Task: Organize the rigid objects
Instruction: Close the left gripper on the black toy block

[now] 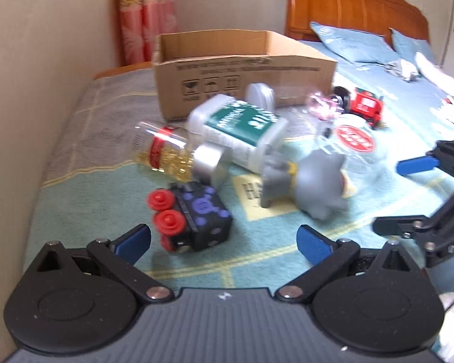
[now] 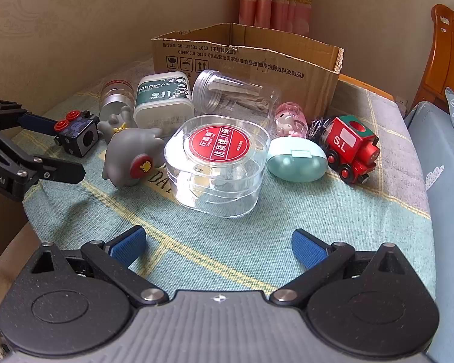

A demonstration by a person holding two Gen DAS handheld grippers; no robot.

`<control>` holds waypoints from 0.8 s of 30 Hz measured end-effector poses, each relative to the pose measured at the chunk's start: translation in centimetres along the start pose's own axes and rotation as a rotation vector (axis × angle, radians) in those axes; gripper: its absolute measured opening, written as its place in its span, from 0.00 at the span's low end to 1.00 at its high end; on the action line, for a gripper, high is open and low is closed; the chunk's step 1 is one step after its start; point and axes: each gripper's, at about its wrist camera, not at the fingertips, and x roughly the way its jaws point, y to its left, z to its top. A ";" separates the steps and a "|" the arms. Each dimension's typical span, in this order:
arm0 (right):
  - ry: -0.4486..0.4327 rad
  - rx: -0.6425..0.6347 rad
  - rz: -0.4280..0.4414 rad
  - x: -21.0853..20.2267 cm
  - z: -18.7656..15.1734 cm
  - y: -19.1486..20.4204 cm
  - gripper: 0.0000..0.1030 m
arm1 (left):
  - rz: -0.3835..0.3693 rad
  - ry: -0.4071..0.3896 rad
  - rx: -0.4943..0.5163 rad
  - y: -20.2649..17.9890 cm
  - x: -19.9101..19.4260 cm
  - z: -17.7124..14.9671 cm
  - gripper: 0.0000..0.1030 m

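Both grippers stand wide open and hold nothing. The left gripper [image 1: 224, 239] hovers just short of the black toy cube [image 1: 196, 220] with red wheels at the near left of the blanket [image 2: 227, 248]; it looks light, hard and boxy, so its flat sides should suit a squeeze. The right gripper [image 2: 219, 248] faces the clear round tub [image 2: 218, 166] with a red label, likely slick and thin-walled, best pinched across the rim. The cardboard box [image 2: 245, 60] waits open at the far side.
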 end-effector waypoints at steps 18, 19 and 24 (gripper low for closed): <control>-0.034 0.045 -0.046 1.4 2.7 0.4 1.00 | 0.066 -0.022 -0.135 1.9 1.7 0.9 0.57; -0.036 0.045 -0.053 1.6 2.9 0.6 1.00 | 0.067 -0.022 -0.133 1.8 1.8 1.0 0.57; -0.034 0.046 -0.130 1.8 3.0 0.9 1.00 | 0.070 -0.015 -0.127 1.9 1.7 1.0 0.57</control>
